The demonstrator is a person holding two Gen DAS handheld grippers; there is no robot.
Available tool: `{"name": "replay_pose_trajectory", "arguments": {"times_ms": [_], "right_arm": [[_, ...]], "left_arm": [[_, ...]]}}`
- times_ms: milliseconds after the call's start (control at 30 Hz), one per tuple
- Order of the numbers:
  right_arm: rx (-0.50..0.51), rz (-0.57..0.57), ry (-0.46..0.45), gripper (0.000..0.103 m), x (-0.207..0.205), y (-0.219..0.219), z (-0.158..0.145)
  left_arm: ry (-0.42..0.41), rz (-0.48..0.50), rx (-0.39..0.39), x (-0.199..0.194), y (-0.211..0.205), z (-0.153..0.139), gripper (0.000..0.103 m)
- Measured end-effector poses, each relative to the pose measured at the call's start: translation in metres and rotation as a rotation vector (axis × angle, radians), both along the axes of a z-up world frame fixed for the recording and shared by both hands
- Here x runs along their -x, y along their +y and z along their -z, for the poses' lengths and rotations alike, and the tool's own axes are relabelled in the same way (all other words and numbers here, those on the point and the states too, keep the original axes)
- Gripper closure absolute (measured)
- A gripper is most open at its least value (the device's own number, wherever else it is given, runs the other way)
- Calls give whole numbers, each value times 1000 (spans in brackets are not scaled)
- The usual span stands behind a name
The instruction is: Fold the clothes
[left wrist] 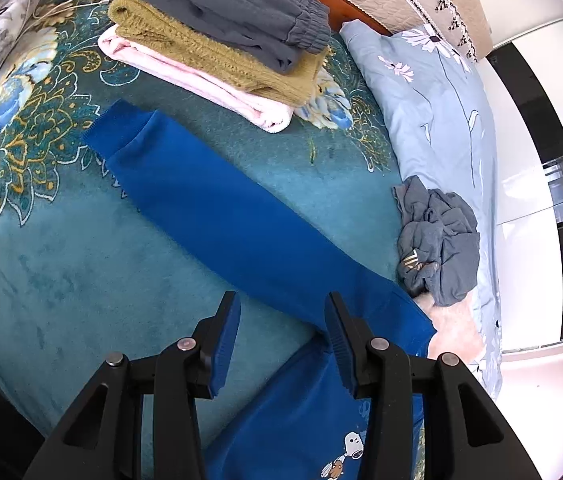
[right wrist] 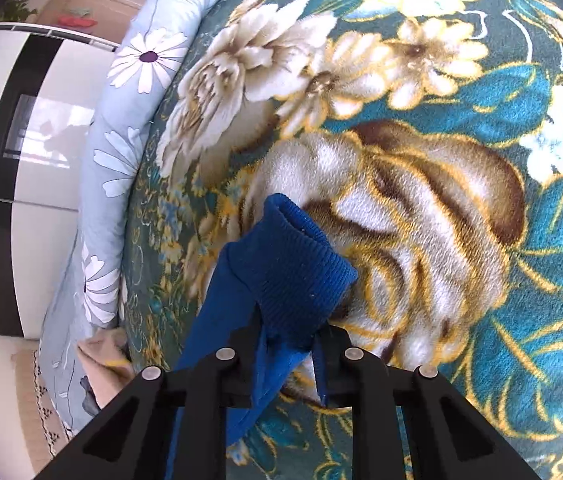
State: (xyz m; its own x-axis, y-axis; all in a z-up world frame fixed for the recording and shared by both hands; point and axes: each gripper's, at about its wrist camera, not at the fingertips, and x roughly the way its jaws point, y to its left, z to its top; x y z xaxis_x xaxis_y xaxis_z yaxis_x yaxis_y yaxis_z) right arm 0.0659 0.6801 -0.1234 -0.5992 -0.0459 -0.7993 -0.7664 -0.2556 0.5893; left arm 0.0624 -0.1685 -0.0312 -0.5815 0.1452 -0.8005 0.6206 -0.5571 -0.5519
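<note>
A blue sweatshirt (left wrist: 221, 204) with a cartoon dog print lies on the teal floral blanket (left wrist: 61, 260); one sleeve stretches toward the upper left. My left gripper (left wrist: 283, 308) is open and empty, its fingers hovering over the sleeve near the shoulder. My right gripper (right wrist: 287, 332) is shut on the ribbed cuff of the other blue sleeve (right wrist: 293, 256) and holds it above the blanket (right wrist: 501, 240). The right fingertips are hidden by the cloth.
A folded stack of pink, olive knit and grey clothes (left wrist: 217, 40) sits at the far side. A crumpled grey garment (left wrist: 437, 240) lies right of the sleeve. A light blue daisy quilt (left wrist: 433, 100) runs along the bed edge, also in the right view (right wrist: 121, 120).
</note>
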Motion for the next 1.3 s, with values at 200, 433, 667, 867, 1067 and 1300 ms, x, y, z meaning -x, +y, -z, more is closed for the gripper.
{"name": "replay_pose_trajectory", "arguments": {"times_ms": [200,433,667,867,1067,1300], "right_arm": [[-163,-86,70,82,19,-26,-61],[-441,-300,281,82,53,-113,-193],[-644,-646,424,82,92,-285,-267],[-714,-927,391,82,115,-432,-236],[-925,-1143,281,82,118,-544,-164],[-1008,-1243,58,82,135,-598,-82]], "left_arm": [[15,-7,-14,2,-2,2,58],[42,-43,-24,-4,-9,-1,58],[-23,0,-31,7,-11,0,58],[86,-21,-34,4,-32,-29,58],[112,-116,-87,-7,-61,-28,58],[102,-122,-120,-5,-64,-16,58]]}}
